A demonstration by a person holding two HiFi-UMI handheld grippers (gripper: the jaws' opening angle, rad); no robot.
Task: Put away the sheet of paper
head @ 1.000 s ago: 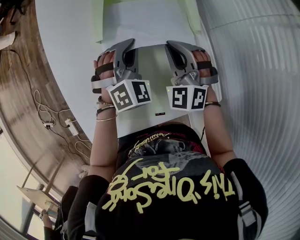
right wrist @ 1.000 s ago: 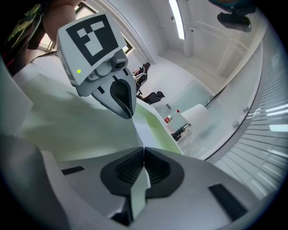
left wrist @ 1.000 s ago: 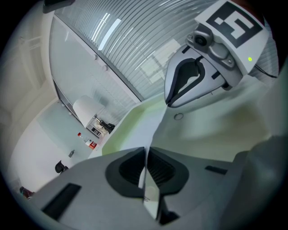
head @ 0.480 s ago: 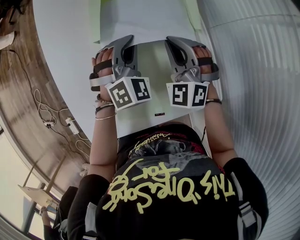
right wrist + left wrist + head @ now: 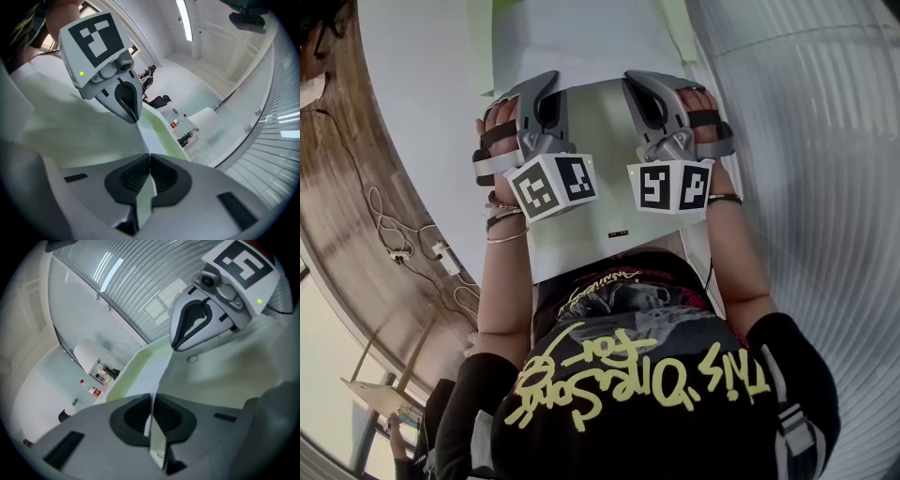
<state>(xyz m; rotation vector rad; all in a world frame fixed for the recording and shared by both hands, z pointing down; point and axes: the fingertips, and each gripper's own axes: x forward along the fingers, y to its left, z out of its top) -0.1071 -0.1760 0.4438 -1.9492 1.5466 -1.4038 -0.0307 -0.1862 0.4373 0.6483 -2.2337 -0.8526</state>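
Observation:
A pale sheet of paper (image 5: 595, 159) hangs between my two grippers, which hold it by one edge, side by side. My left gripper (image 5: 546, 82) is shut on that edge; in the left gripper view the paper (image 5: 220, 376) runs thin between the closed pads of the left gripper (image 5: 151, 414). My right gripper (image 5: 636, 81) is shut on the same edge, and the sheet (image 5: 70, 131) is pinched in the right gripper (image 5: 149, 174). Each gripper view shows the other gripper's tip on the paper. Past the grippers lies a white surface with light-green borders (image 5: 499, 47).
A white table top (image 5: 422, 112) spreads to the left, and a ribbed white wall (image 5: 806, 141) curves on the right. A wooden floor with cables and a power strip (image 5: 441, 253) lies at the left. A white roll (image 5: 206, 119) and small bottles (image 5: 178, 122) stand far off.
Both grippers and the sheet have shifted a little up and to the left in the head view. Both stay shut on the paper.

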